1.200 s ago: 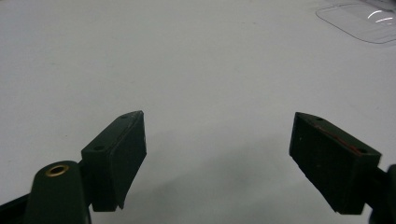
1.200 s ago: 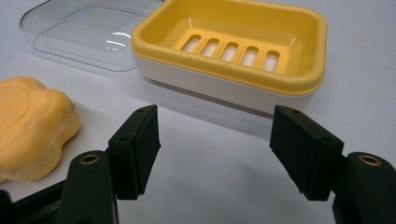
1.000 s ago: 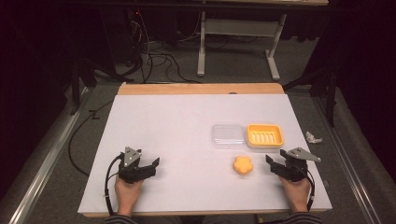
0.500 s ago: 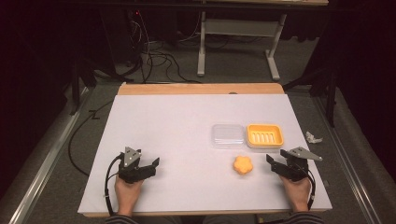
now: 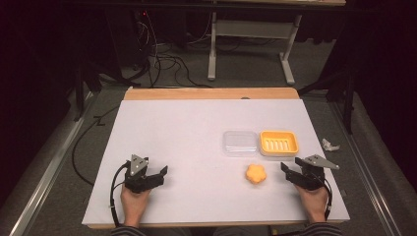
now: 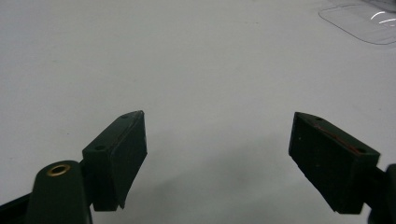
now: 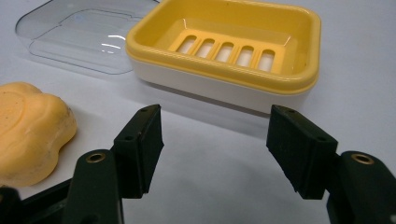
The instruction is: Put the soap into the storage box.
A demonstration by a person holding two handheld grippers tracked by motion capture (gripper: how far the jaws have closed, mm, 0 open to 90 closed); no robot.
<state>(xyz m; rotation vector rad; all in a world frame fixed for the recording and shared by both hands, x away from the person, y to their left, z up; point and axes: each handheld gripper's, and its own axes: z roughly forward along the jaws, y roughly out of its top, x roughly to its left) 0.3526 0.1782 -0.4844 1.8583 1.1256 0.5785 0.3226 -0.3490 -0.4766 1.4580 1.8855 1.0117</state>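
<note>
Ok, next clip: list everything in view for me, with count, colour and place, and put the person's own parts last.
soap: 1, orange, flower-shaped, on the table sheet ahead of the person, right of middle.
soap dish: 1, yellow slotted tray on a white base, empty, beyond the soap toward the right edge.
clear lid: 1, transparent, flat on the table, right beside the dish on its left.
table: 1, white sheet over a wooden top.
crumpled scrap: 1, whitish, on the floor past the table's right edge.
floor cables: several, black, beyond the table.
left gripper: 1, black, near-left of table, jaws apart, nothing between.
right gripper: 1, black, near-right beside the soap, jaws apart, nothing between.
hands: 2, one on each gripper.
</note>
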